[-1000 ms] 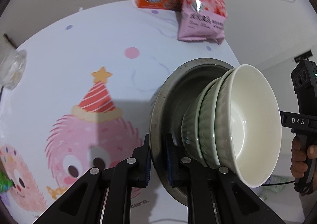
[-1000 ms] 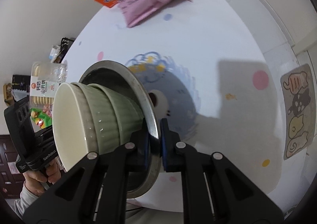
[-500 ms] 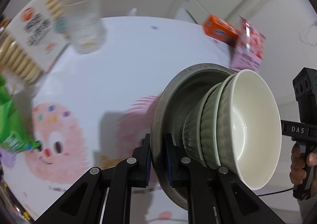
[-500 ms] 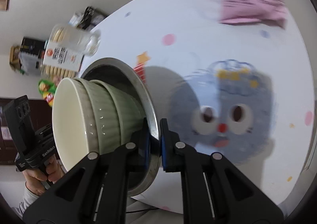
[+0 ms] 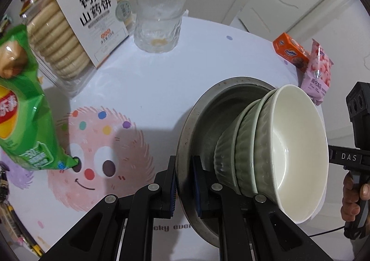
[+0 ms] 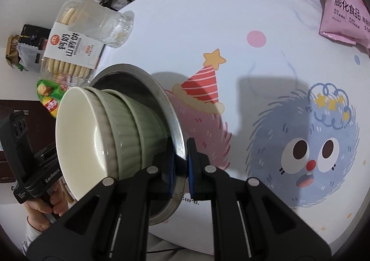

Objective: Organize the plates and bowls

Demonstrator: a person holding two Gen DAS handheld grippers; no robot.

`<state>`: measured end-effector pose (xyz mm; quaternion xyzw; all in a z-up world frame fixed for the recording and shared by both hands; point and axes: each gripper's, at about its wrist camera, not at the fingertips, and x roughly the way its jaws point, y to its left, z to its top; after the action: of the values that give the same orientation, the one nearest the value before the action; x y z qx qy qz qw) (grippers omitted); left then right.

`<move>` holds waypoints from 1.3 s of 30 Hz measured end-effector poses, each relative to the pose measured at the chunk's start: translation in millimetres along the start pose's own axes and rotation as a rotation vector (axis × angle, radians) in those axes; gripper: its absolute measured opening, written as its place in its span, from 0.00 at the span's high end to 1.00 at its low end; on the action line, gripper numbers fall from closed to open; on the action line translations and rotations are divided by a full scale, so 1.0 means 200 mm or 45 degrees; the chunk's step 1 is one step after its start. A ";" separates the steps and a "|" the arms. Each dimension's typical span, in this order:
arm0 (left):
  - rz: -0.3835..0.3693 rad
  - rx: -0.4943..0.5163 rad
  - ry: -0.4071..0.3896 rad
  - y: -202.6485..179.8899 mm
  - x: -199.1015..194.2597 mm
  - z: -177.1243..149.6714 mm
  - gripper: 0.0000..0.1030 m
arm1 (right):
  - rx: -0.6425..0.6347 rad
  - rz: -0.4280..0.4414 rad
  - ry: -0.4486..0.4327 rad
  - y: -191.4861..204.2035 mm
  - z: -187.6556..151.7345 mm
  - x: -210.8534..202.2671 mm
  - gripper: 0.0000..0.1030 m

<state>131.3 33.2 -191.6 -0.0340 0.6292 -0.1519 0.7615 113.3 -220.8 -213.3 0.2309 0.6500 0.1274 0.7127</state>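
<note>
I have carried the metal plate [image 5: 196, 117] with the stacked bowls [image 5: 277, 145] sideways, over to the glass [image 5: 159, 13] and cookies [image 5: 69, 30]. My left gripper [image 5: 183, 186] and right gripper [image 6: 180, 168] both pinch its rim, above the table [image 5: 150, 80]. I think setting down comes soon.

Ribbed green bowls [image 5: 245, 154], cream inside; grey, perhaps steel, plate [image 5: 203, 117].
</note>
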 end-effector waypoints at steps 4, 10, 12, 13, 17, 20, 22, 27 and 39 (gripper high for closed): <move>-0.019 -0.014 0.032 0.01 0.08 -0.01 0.89 | 0.022 -0.032 0.008 -0.03 0.00 0.04 0.88; -0.021 -0.006 0.038 0.01 0.12 -0.04 0.89 | 0.029 -0.043 0.016 -0.07 -0.02 0.08 0.88; -0.020 -0.001 0.030 0.01 0.13 -0.04 0.89 | 0.022 -0.041 0.008 -0.07 -0.03 0.08 0.88; -0.017 0.006 0.028 0.01 0.13 -0.03 0.89 | 0.016 -0.039 0.009 -0.07 -0.03 0.09 0.88; -0.014 0.010 0.020 0.01 0.13 -0.05 0.88 | 0.035 -0.007 0.035 -0.09 -0.03 0.10 0.87; -0.008 -0.027 0.029 0.03 0.12 -0.05 0.81 | 0.059 0.000 0.000 -0.10 -0.03 0.07 0.72; 0.002 -0.047 0.026 0.04 0.10 -0.04 0.75 | 0.108 -0.046 -0.068 -0.12 -0.02 0.02 0.34; 0.070 -0.065 -0.081 0.06 -0.05 -0.03 0.11 | 0.175 0.031 -0.178 -0.16 0.00 -0.12 0.10; 0.269 -0.128 -0.320 -0.13 -0.43 -0.14 0.00 | 0.008 -0.052 -0.322 0.06 -0.13 -0.37 0.02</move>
<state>84.6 36.1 -109.3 -0.0244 0.5357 -0.0340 0.8434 79.3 -241.8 -144.3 0.2341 0.5600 0.0807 0.7907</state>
